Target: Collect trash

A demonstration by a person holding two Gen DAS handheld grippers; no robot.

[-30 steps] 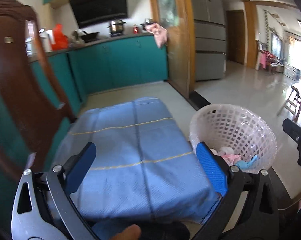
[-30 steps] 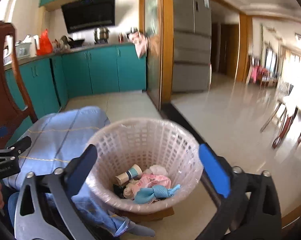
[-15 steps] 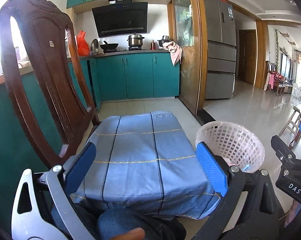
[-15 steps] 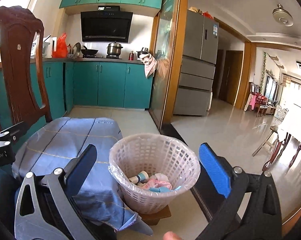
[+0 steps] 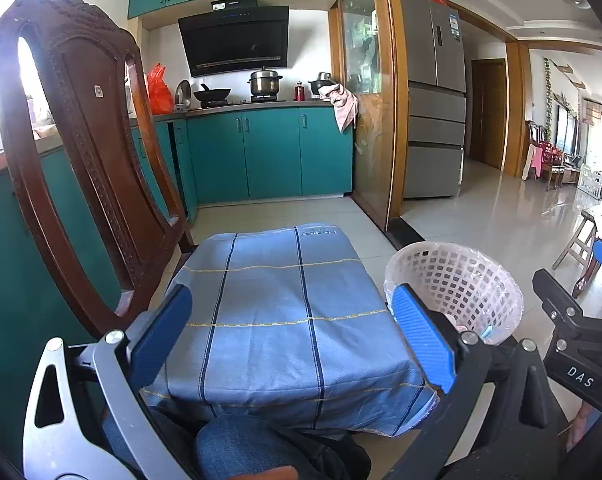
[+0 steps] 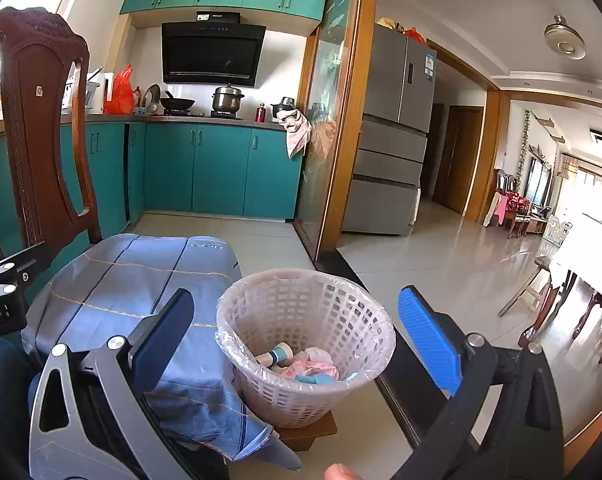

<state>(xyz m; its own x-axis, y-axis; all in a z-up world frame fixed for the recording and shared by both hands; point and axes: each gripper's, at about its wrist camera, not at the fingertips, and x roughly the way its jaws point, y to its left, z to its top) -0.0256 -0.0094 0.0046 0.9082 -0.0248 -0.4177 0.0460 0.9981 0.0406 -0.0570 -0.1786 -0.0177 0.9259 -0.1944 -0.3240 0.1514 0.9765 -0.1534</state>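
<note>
A white lattice basket [image 6: 306, 344], lined with clear plastic, is seen low centre in the right wrist view, set on a small wooden block [image 6: 307, 432] on the tiled floor [image 6: 441, 264]. Trash [image 6: 301, 366] is held at its bottom: a small tube-like item with a teal band, pink crumpled material, a light-blue piece. In the left wrist view the same basket [image 5: 457, 284] is placed at about 4 o'clock, partly hidden behind the right-hand blue pad.

Just beside the basket, at its 9 o'clock, a low surface is covered by a blue cloth [image 6: 141, 280] with dark and yellow stripes; the cloth top is bare in both views [image 5: 277, 312]. One cloth corner hangs down touching the basket's side.

The right gripper [image 6: 297, 332] is held wide open, nothing between its blue pads, the basket framed in the gap. The left gripper [image 5: 293, 328] is likewise spread wide and empty, above the cloth. Part of the right gripper's body is caught at 4 o'clock in the left view, marked "DAS".

A dark wooden chair [image 5: 81, 152] is seen at 9 to 10 o'clock. Teal cabinets [image 6: 221, 168], a black range hood [image 6: 213, 54] and a steel pot [image 6: 227, 100] are seen at 12 o'clock, a grey fridge [image 6: 393, 140] at 1 o'clock. A fingertip [image 6: 341, 472] is glimpsed at 6 o'clock.
</note>
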